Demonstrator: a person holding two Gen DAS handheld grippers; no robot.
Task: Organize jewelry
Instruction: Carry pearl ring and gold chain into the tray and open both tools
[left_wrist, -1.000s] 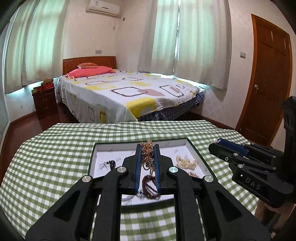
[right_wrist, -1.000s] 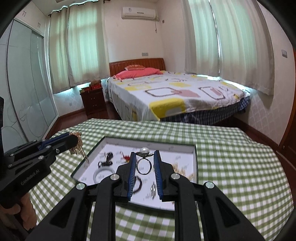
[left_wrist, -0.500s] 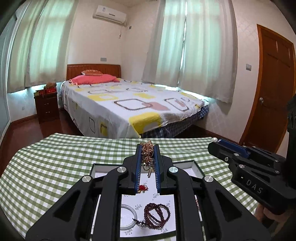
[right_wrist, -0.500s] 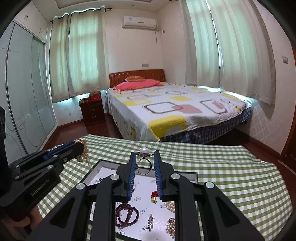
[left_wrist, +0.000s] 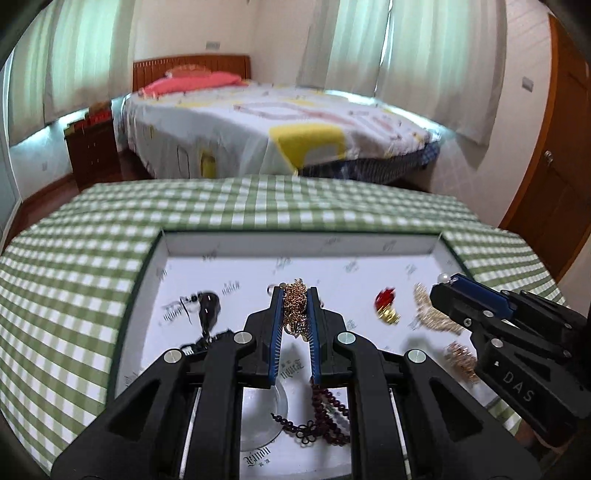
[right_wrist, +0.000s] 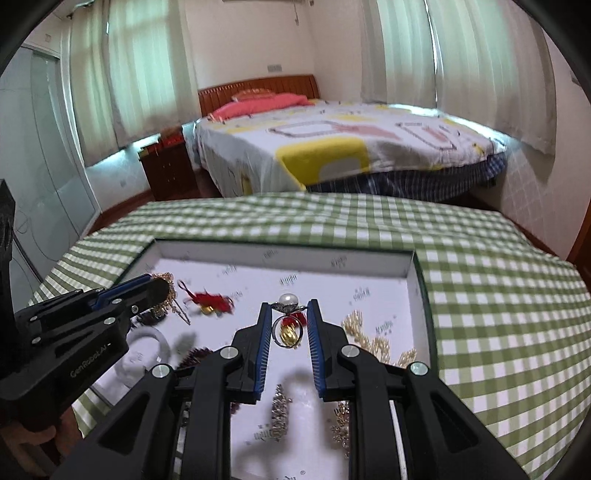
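A bed (left_wrist: 280, 122) with a patterned spread fills the far side of the room, and in front of it stands the table under a green checked cloth (left_wrist: 74, 280). On the cloth sits a shallow white tray (left_wrist: 295, 245) with a dark rim, its floor printed with small marks too blurred to read.

The left gripper (left_wrist: 295, 295) hangs low over the tray, its jaws nearly closed on a bunched gold chain (left_wrist: 294, 306) that sits between the blue pads. The right gripper (right_wrist: 284, 306) hovers over the tray too, jaws set narrow and pinching a pearl ring (right_wrist: 287, 317), pearl uppermost, band hanging between the pads.

Only the left wrist view shows the dark pendant (left_wrist: 207, 306) lying at the tray's left and the maroon bead bracelet (left_wrist: 325, 413) beside a clear bangle (left_wrist: 275, 406) at the near edge. The right wrist view alone shows a slim silver piece (right_wrist: 280, 410) under the gripper and a glass wardrobe door (right_wrist: 33, 155) at the left. Both catch the red and gold charm (right_wrist: 208, 301) and the pale gold bead strand (right_wrist: 364, 332) toward the tray's right side.

"DAS" is lettered on the right gripper's body in the left wrist view; the left one reads "GenRobot.AI" in the right wrist view.
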